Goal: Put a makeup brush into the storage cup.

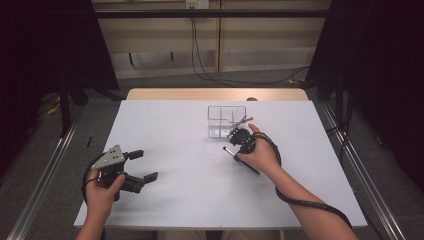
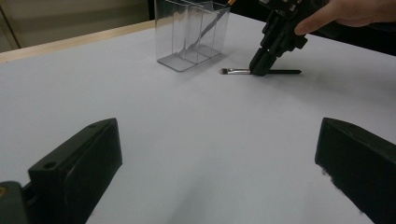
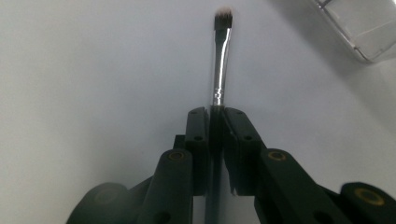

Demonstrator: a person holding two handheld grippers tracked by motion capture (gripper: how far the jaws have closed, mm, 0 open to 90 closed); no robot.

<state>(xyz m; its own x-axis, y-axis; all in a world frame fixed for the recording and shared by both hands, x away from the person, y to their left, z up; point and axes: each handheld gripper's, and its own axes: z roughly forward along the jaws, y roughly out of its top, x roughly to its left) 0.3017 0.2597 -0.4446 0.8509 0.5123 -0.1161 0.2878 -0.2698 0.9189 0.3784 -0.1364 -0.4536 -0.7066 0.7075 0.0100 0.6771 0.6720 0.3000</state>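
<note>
Right gripper view: brush [image 3: 222,56] clamped at its handle by right gripper [image 3: 215,116], lying on table [image 3: 93,93], ready for lifting into nearby organizer [image 3: 359,28]. Left gripper [image 2: 219,154] held wide, idle.

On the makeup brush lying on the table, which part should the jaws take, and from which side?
The black handle just behind the silver ferrule, from above: the makeup brush lies flat on the table, and the right gripper is shut on it there, leaving the bristles free.
</note>
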